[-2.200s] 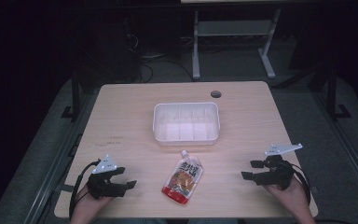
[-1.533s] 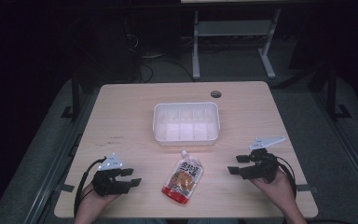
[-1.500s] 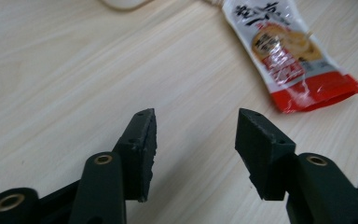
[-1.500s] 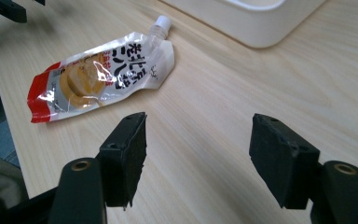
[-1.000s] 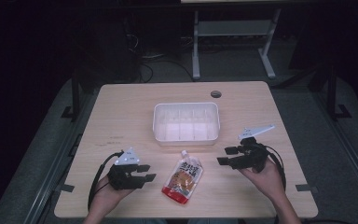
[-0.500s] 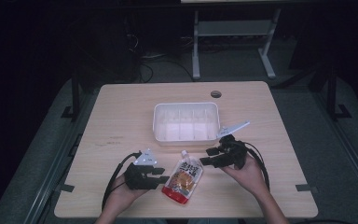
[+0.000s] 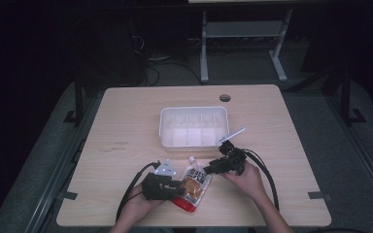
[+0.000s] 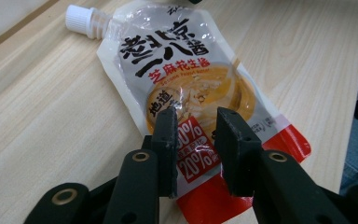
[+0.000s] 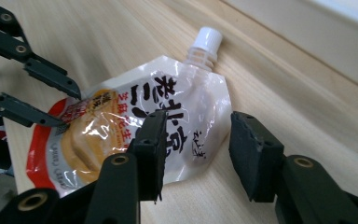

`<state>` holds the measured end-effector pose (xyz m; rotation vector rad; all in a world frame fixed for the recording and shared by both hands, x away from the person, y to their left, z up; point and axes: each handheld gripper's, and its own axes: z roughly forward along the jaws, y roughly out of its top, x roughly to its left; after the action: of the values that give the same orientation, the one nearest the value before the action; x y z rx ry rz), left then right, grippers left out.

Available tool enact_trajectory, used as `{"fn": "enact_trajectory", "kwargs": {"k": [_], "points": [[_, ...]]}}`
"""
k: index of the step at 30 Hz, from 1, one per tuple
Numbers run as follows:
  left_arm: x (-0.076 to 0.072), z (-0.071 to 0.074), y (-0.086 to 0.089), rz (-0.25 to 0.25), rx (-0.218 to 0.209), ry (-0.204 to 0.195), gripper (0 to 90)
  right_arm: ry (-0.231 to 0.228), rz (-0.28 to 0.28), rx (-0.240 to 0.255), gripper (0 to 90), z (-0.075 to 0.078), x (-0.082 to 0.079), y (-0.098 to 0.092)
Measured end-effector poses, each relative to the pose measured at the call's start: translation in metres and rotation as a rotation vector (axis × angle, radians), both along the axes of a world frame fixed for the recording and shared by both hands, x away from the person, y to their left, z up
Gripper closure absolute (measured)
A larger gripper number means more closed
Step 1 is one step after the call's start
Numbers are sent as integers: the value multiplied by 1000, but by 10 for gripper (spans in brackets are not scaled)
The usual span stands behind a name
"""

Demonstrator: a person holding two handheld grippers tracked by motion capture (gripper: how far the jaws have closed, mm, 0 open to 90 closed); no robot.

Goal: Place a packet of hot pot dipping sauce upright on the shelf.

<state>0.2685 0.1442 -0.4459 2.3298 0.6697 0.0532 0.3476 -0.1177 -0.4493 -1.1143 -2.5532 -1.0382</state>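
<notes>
Pouch point(image 7: 193, 182), glossy spouted sachet, lies flat on pale wood-grain worktop point(image 7: 126, 121), in front of a translucent rectangular plastic bin point(image 7: 193, 127). High view: left gripper point(image 7: 175, 184) and right gripper point(image 7: 208, 168) flank it. Left gripper view: matte black jaws parted over pouch's red lower end. Right gripper view: jaws parted, straddling pouch's white upper edge; ribbed white cap point(image 9: 207, 37) beyond.

Black two-jawed tools point(image 7: 208, 168) (brass-ringed pivots), trailing black cables point(image 7: 270, 179).

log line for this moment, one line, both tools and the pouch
left tool: open, over pouch lower end | right tool: open, at pouch upper edge | pouch: flat on table, ungripped
</notes>
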Motion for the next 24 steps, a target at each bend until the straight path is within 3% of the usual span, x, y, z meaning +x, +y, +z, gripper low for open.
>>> {"fn": "enact_trajectory", "kwargs": {"k": [2, 11, 15, 17, 24], "points": [[-1, -3, -2, -1, 21, 4, 702, 8, -4, -11, 569, -3, 1, 2], [1, -6, 1, 3, 25, 23, 714, 37, -15, -29, 602, -11, 2, 4], [1, -7, 0, 5, 27, 28, 719, 48, -13, -13, 619, -12, 1, 5], [1, -8, 1, 3, 28, 30, 719, 55, -20, 18, 634, -15, 0, 4], [1, -9, 0, 5, 32, 28, 722, 107, -17, 62, 680, -18, -1, 6]]}}
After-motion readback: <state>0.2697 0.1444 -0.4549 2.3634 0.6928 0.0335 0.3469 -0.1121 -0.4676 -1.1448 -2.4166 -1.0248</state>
